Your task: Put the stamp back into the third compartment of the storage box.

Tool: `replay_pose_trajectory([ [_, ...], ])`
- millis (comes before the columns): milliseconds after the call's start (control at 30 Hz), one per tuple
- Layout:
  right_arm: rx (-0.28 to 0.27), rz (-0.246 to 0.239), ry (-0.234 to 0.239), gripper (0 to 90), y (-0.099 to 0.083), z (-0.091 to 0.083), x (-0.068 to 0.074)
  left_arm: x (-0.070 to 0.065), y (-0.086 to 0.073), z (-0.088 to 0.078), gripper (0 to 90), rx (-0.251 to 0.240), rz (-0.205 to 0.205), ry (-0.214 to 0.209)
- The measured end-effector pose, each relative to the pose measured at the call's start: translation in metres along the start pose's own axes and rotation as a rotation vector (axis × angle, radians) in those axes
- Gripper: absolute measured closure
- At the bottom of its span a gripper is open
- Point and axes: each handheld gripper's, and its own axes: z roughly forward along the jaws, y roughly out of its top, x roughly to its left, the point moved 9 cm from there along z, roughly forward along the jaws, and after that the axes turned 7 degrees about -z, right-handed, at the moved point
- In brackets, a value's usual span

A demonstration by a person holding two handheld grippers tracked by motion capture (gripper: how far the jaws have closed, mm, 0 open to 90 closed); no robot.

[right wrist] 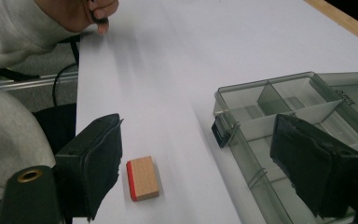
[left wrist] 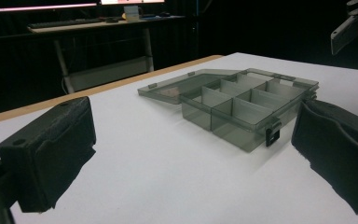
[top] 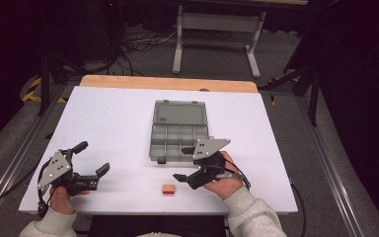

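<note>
Open-jawed, the right gripper hovers between the wooden block and the compartment box; left gripper, well left of the box, gapes empty.

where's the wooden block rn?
High view: the wooden block lies on the white table near its front edge, just ahead of the open compartment box, close to the right gripper, untouched.

My grippers: left gripper and right gripper both black, grey plates on top. Wooden block: pale tan, one red side. Compartment box: smoky translucent grey, black latch. Table top plain white, light wood far edge. My sleeves light grey.
</note>
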Motion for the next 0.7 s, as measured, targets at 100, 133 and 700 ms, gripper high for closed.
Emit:
replay_pose_trajectory([
  [100, 0.031, -0.005, 0.018, 17.2, -0.003, 0.002, 0.002, 0.0, 0.0, 0.0, 0.5, 0.002, -0.005, -0.001],
  [133, 0.041, -0.006, 0.021, 17.3, -0.004, 0.002, 0.002, 0.0, 0.0, 0.0, 0.5, 0.002, -0.006, -0.001],
  [700, 0.208, -0.037, 0.123, 18.4, -0.017, 0.015, 0.012, 0.001, 0.0, 0.0, 0.5, 0.002, -0.005, -0.002],
])
